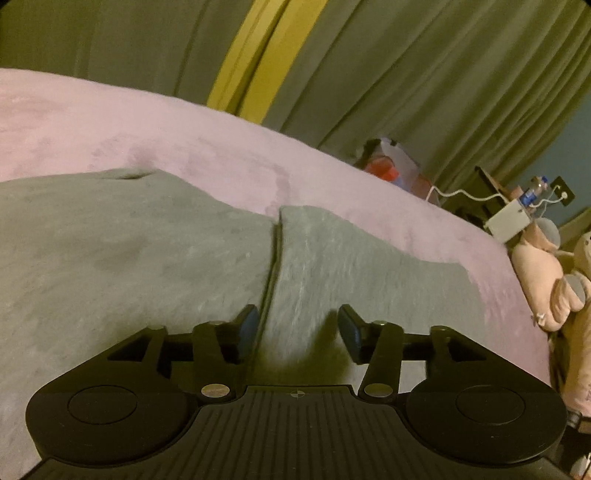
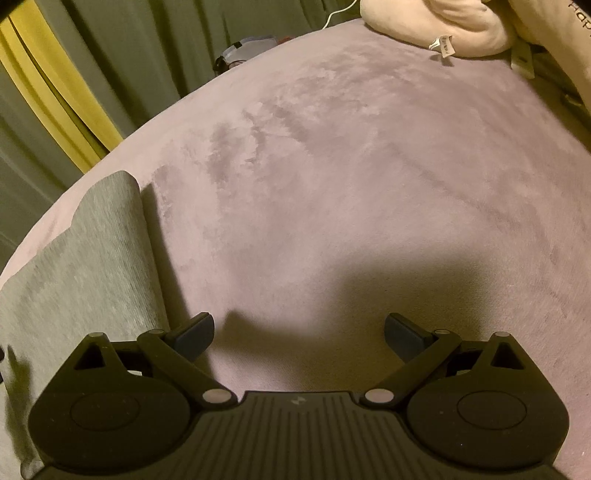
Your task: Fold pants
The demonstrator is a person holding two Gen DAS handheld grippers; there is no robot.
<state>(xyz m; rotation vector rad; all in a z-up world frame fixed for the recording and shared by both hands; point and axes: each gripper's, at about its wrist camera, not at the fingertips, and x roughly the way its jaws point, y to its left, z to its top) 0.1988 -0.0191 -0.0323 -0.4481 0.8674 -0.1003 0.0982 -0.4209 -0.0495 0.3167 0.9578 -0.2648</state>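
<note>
Pants (image 1: 147, 251), soft and gray, lie flat on a pink blanket (image 1: 221, 147) that covers the bed. In the left wrist view they fill the middle and the whole 9 o'clock side. A dark line where the two legs meet runs from the middle down toward 6 o'clock. The far edge of the pants is wavy, and bare pink blanket lies past it toward 12 o'clock. At 3 o'clock the blanket ends, and a pink plush toy (image 1: 546, 280) sits there near a small white box (image 1: 508, 219) with a white cable. Green curtains (image 1: 406, 74) hang behind the bed.

The left gripper (image 1: 297, 330) hovers low over the pants, right beside that dark line. Its jaws are spread apart and hold nothing.

In the right wrist view, one gray leg (image 2: 85, 258) lies along the 9 o'clock side, with its end pointing up toward 10 o'clock. Lots of bare blanket (image 2: 369, 166) stretches from the middle out to 3 o'clock. The plush toy (image 2: 436, 22) rests at the 1 o'clock edge.

The right gripper (image 2: 299, 338) hangs over bare blanket, just beside the edge of the leg. Its jaws are wide apart and hold nothing. Its dark shadow falls on the blanket just ahead.
</note>
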